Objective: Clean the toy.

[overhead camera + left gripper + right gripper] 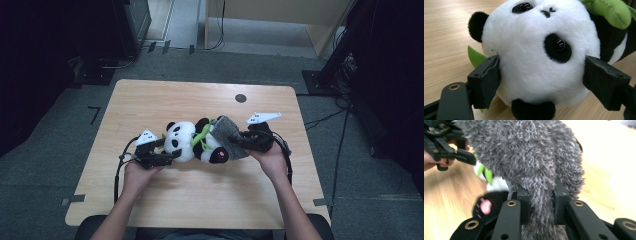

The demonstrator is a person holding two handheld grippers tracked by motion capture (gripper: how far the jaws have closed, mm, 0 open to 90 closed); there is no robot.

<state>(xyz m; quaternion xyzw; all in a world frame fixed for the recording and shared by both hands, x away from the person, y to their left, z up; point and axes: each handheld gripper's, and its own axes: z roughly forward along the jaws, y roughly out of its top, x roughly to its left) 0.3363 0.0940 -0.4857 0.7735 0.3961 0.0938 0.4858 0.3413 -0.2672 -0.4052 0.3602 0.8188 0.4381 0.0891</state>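
Observation:
A black-and-white panda plush lies on its side in the middle of the wooden table. My left gripper is shut on its head; in the left gripper view both jaws press into the white fur of the panda's head from either side. A grey fuzzy cloth leans against the panda's body. My right gripper is shut on it. In the right gripper view the grey cloth is pinched between the two jaws of the right gripper. The panda's black foot with a pink paw lies lower left.
A green plush bamboo piece sits on the panda's chest, and a green leaf pokes out behind the head. A small dark round mark is at the table's far side. Cables trail off the table by both hands.

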